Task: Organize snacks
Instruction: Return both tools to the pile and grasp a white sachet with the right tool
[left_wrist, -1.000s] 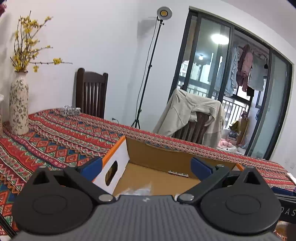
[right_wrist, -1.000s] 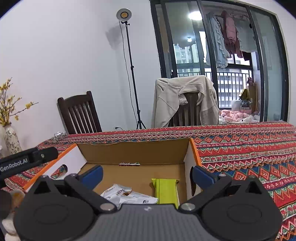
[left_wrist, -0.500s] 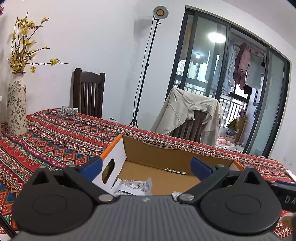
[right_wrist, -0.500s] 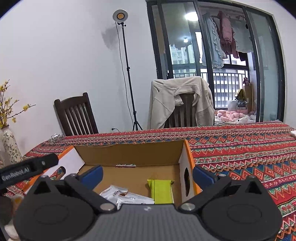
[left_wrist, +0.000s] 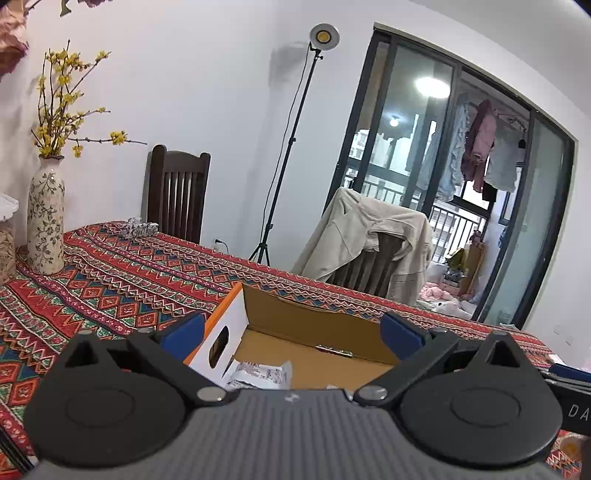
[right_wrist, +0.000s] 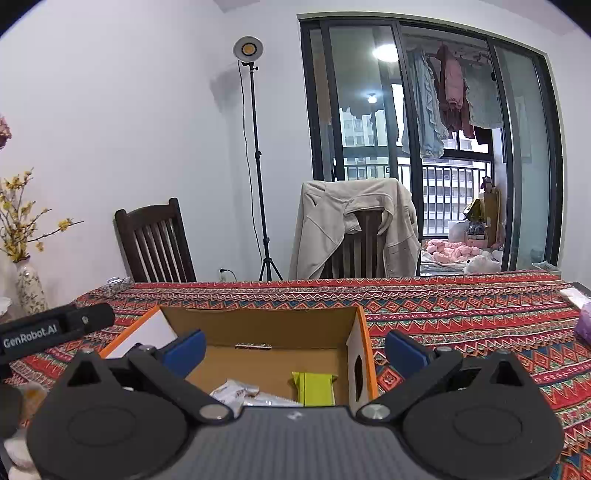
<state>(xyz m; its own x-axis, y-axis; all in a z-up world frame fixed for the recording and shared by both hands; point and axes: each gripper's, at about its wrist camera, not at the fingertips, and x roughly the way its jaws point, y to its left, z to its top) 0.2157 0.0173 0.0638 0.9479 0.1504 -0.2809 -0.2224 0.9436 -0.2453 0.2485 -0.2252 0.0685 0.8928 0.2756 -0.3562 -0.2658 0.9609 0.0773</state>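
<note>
both grippers, left (left_wrist: 291, 334) and right (right_wrist: 293, 349), spread wide and empty above the cardboard box (right_wrist: 258, 325) of snack packets (right_wrist: 314, 387)

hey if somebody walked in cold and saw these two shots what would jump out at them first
Probably the open cardboard box sitting on the bright red patterned tablecloth, just ahead of both grippers. Inside it lie a lime-green snack packet by the right wall and a white wrapper to its left. The left gripper and right gripper both have their blue-padded jaws spread wide, holding nothing.
</note>
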